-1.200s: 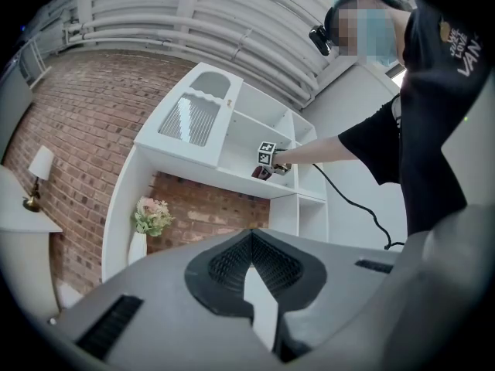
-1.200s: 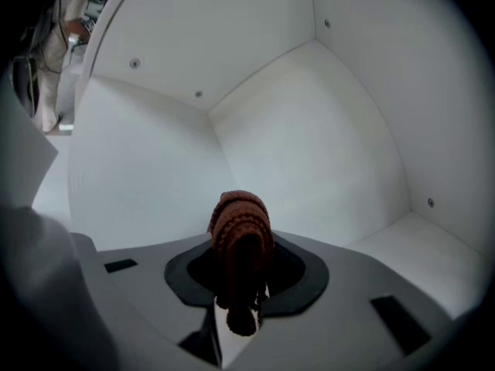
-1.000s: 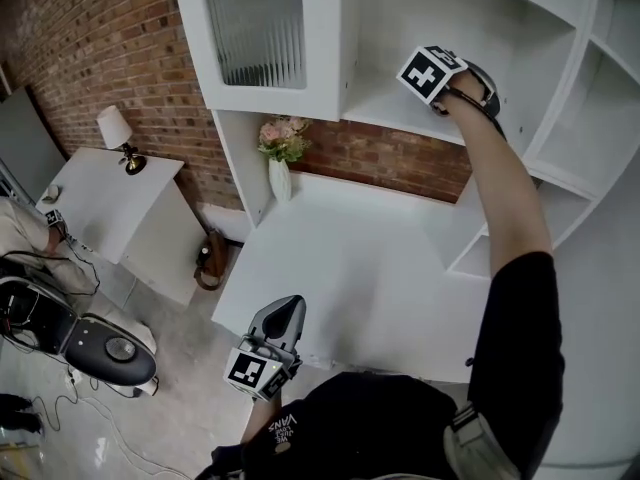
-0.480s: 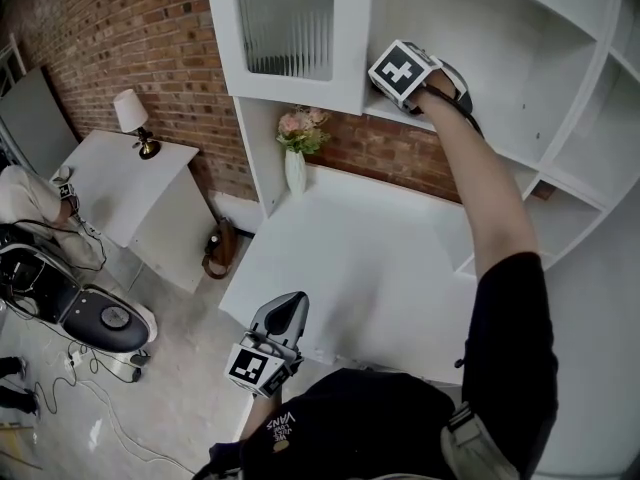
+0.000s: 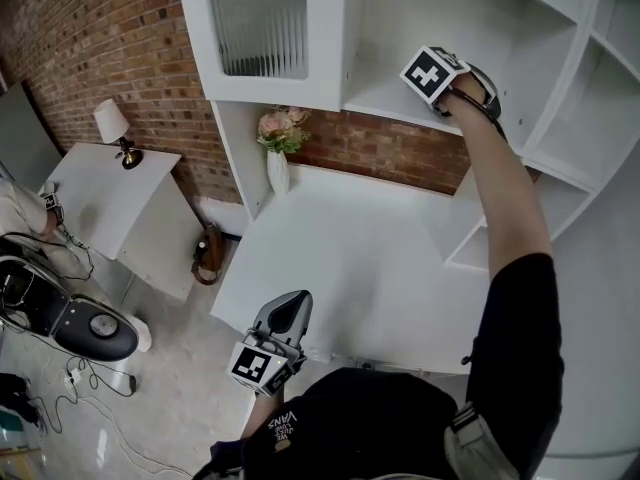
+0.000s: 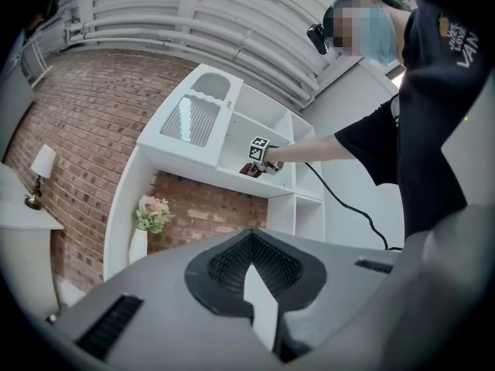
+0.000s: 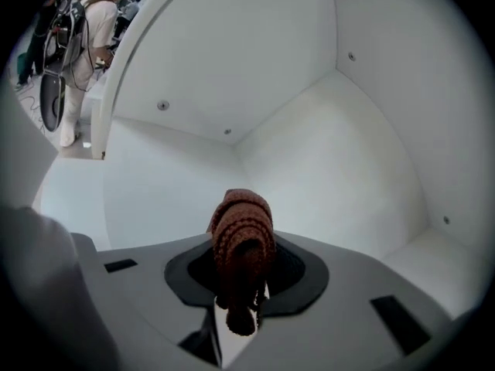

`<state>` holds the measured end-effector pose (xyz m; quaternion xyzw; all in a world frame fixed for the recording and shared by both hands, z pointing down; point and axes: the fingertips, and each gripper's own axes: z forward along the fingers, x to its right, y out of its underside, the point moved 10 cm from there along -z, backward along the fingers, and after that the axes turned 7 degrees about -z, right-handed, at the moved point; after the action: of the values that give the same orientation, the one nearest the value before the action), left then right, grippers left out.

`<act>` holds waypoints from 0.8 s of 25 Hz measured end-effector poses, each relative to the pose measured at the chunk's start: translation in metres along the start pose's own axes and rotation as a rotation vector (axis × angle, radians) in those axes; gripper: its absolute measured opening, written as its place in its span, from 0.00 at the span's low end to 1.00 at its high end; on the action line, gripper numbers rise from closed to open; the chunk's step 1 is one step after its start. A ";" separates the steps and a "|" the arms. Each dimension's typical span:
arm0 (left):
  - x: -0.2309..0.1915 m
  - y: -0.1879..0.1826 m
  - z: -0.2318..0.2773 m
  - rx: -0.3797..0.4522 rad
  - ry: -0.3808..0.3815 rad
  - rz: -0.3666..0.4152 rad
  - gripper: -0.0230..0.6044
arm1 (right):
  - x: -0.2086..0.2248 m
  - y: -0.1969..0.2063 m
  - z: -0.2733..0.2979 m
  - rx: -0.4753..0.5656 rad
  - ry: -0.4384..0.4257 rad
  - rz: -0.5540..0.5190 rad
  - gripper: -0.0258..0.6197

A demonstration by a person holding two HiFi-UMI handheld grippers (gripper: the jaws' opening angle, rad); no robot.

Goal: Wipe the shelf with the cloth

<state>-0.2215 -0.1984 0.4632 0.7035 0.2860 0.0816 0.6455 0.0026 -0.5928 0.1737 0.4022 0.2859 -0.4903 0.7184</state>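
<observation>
Brown knit cloth (image 7: 241,238) between jaws of right tool (image 7: 238,304), inside shelf (image 7: 155,195).

Brick wall (image 5: 100,38) behind a white side table (image 5: 110,200) (lamp (image 5: 112,128) atop).

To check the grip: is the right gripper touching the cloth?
Touching: the right gripper view shows the cloth pinched in the jaws of the right gripper.

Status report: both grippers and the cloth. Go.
Right gripper shut on cloth, inside the shelf bay. Left gripper shut, empty, held low. Nothing blocking the shelf.
</observation>
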 end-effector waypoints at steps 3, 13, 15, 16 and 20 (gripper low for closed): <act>0.002 0.003 0.009 -0.010 0.043 -0.004 0.05 | 0.008 0.032 -0.001 -0.095 0.041 -0.025 0.19; 0.010 0.010 0.030 -0.058 0.186 -0.028 0.05 | 0.019 0.100 -0.019 -0.304 0.091 -0.070 0.19; 0.011 0.010 0.031 -0.063 0.202 -0.030 0.05 | 0.019 0.109 -0.022 -0.335 0.099 -0.074 0.19; 0.011 0.010 0.031 -0.066 0.207 -0.031 0.05 | 0.019 0.114 -0.023 -0.354 0.105 -0.081 0.19; 0.011 0.008 0.027 -0.068 0.218 -0.030 0.05 | 0.016 0.126 -0.028 -0.394 0.125 -0.093 0.19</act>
<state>-0.1971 -0.2164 0.4641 0.6638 0.3621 0.1576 0.6351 0.1252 -0.5518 0.1840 0.2698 0.4385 -0.4317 0.7406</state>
